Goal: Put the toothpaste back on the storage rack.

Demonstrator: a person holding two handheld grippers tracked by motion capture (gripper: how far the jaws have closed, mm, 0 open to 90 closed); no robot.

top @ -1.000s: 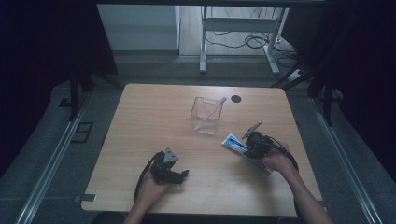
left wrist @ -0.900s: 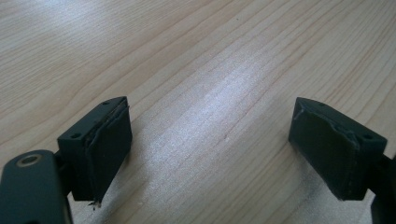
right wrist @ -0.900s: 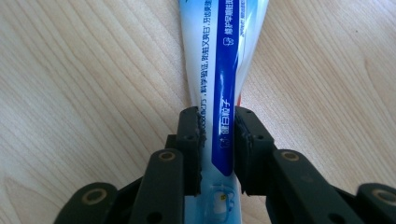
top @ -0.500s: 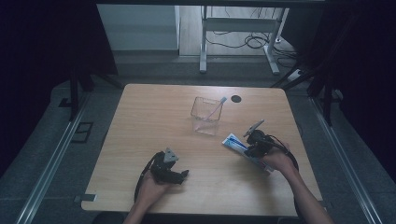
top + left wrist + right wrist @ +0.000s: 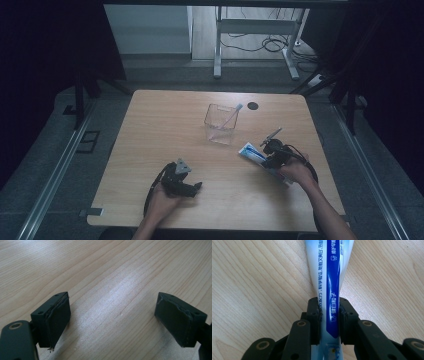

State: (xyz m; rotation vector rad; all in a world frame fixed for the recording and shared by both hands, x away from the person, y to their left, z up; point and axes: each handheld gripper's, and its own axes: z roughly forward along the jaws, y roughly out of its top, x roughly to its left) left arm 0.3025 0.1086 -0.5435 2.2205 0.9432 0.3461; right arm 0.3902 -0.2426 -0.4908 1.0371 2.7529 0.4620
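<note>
- Nothing has shifted since the earlier frames: both hands and the tube sit where they were on the table.
- Lower right of the high view, the right gripper is pinching a white and blue toothpaste tube lying flat on the wood.
- From above, the tube's long axis runs diagonally, one end toward the upper left near the clear plastic cup, the other toward the lower right under the hand.
- Seen from the right gripper view, the tube runs straight up the frame, its flattened tail squeezed between the two black jaws.
- Lower left of centre, the left gripper rests on the table, jaws spread wide over bare wood in its own view.
- A toothbrush leans inside the cup.
</note>
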